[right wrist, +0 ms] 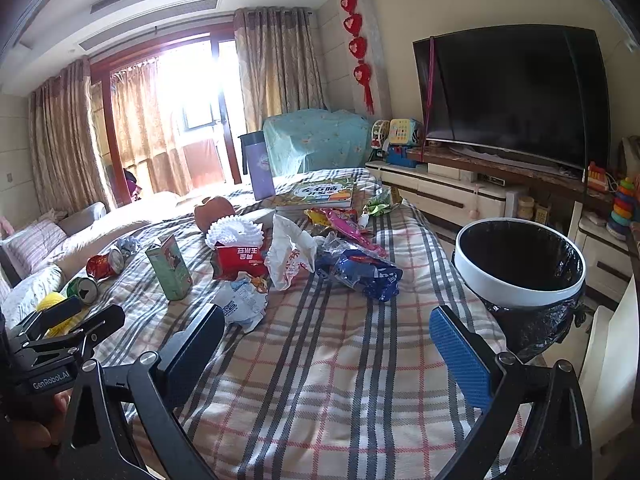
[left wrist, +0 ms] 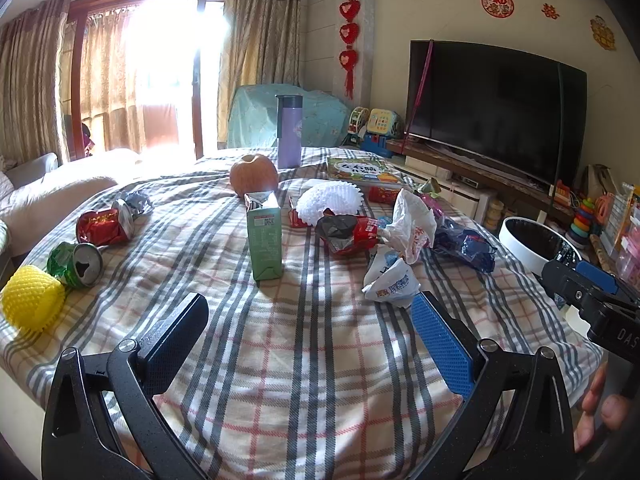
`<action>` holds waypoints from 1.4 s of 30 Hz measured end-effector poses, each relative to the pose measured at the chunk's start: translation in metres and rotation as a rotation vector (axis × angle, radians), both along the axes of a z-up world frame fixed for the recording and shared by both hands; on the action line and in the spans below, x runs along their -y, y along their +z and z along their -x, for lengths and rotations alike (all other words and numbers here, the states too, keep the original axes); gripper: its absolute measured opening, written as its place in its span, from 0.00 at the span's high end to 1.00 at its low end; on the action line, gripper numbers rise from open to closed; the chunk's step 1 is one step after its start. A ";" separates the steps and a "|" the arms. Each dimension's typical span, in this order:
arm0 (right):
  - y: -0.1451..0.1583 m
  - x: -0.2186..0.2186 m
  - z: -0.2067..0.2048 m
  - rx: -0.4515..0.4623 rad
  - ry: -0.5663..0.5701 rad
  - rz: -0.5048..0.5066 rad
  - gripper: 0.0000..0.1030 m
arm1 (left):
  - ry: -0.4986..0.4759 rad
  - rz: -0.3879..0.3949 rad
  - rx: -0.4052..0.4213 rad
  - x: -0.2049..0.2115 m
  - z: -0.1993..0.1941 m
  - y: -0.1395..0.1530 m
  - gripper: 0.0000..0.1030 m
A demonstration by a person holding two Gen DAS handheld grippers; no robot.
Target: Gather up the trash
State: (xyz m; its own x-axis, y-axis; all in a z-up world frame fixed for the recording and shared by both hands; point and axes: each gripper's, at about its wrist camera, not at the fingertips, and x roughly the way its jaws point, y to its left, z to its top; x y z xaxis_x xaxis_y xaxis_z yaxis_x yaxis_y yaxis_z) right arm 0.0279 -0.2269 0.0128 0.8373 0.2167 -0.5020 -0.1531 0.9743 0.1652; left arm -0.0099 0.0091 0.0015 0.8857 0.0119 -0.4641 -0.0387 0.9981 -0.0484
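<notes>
Trash lies across the plaid cloth (left wrist: 304, 360), far left first: yellow foam net (left wrist: 32, 300), green can (left wrist: 76, 265), red can (left wrist: 105, 225), well apart from both tools. Centre: green carton (left wrist: 264, 236) upright, alone. Left gripper (left wrist: 310, 334) hovers low with jaws spread, nothing between them; the crumpled white wrapper (left wrist: 390, 282) sits just beyond its blue pad. Right gripper (right wrist: 326, 338) likewise spread and bare. Bin (right wrist: 520, 284) at right table edge, lined, mouth open. Judgement: take the wrapper first, pinch its bulk, lift clear before swinging binward.
</notes>
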 end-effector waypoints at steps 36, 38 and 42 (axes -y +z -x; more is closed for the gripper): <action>-0.008 -0.014 -0.006 -0.042 0.054 -0.023 0.00 | 0.017 0.012 -0.031 -0.010 -0.008 -0.007 0.00; -0.011 -0.017 -0.010 -0.056 0.070 -0.026 0.00 | 0.029 0.011 -0.047 -0.015 -0.013 -0.010 0.00; -0.020 -0.028 -0.020 -0.092 0.116 -0.033 0.00 | 0.056 0.011 -0.085 -0.025 -0.026 -0.016 0.00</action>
State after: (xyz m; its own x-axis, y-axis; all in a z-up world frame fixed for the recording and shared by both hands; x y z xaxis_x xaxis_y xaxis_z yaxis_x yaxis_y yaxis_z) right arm 0.0476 -0.1991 -0.0074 0.7564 0.3272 -0.5664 -0.2470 0.9447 0.2158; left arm 0.0160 0.0336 -0.0142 0.8410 0.0547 -0.5383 -0.0990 0.9936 -0.0536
